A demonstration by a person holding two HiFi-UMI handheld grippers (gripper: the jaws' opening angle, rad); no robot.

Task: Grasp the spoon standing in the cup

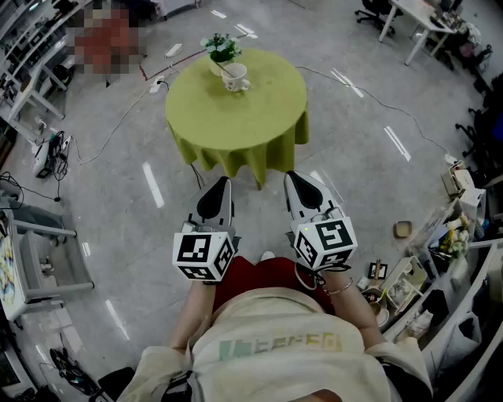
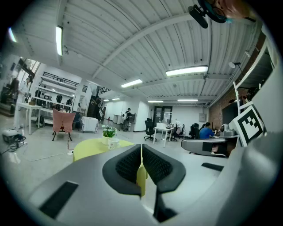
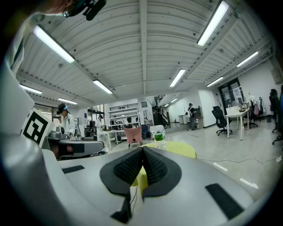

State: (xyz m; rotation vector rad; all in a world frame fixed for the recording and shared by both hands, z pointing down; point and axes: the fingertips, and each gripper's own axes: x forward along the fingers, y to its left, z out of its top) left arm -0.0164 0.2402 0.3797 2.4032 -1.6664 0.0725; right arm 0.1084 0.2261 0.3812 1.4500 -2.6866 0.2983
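A white cup [image 1: 236,78] with a spoon [image 1: 226,69] standing in it sits at the far side of a round table under a yellow-green cloth [image 1: 251,118]. A small potted plant [image 1: 220,49] stands just behind the cup. My left gripper [image 1: 222,187] and right gripper [image 1: 296,181] are held side by side well short of the table, both shut with nothing between the jaws. In the left gripper view the cup [image 2: 113,143] and plant [image 2: 108,132] are small and distant beyond the jaws [image 2: 141,150]. The right gripper view shows the plant [image 3: 158,137] past its jaws [image 3: 143,152].
White cables [image 1: 118,122] run across the grey floor left and right of the table. Shelving [image 1: 35,259] stands at the left, cluttered desks [image 1: 440,251] at the right, office chairs and a white table [image 1: 420,23] at the back right. A pink chair [image 2: 63,122] stands beyond the table.
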